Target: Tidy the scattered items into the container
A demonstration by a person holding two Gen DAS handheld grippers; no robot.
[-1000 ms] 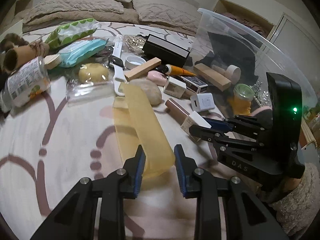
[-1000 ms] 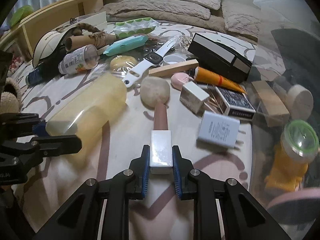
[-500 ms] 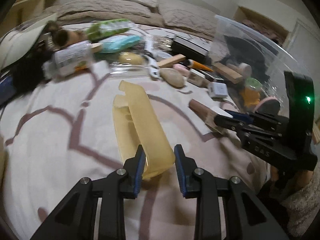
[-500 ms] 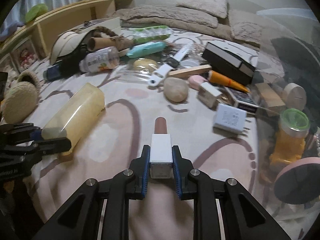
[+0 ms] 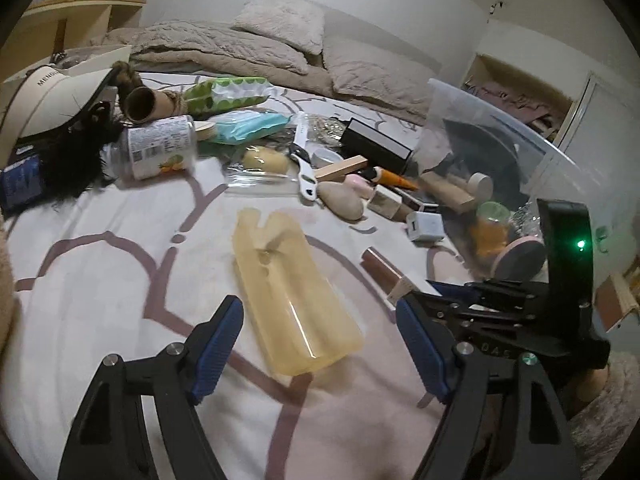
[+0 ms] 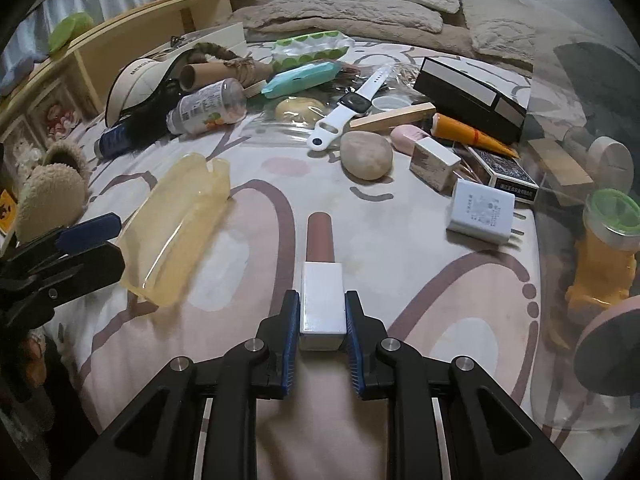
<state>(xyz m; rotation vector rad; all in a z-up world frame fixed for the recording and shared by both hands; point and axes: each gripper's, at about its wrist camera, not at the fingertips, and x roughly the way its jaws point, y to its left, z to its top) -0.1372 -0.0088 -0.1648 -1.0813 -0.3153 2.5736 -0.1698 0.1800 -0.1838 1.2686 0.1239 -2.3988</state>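
Centre: case [image 5: 288, 292] lies on bedspread [image 5: 100, 300].
Twelve o'clock: clutter pile, stone [image 5: 343, 200] at its near edge.
Three o'clock: container [image 5: 520, 148], beside charger [image 5: 425, 227].

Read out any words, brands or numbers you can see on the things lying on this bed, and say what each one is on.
"MENO…", cut off: on the cream cap.
Clear bottle: label print too small to read.
White charger: grey print too small.
Dark blue card box: white line of text on its edge blurred.
Blue packet: unreadable.
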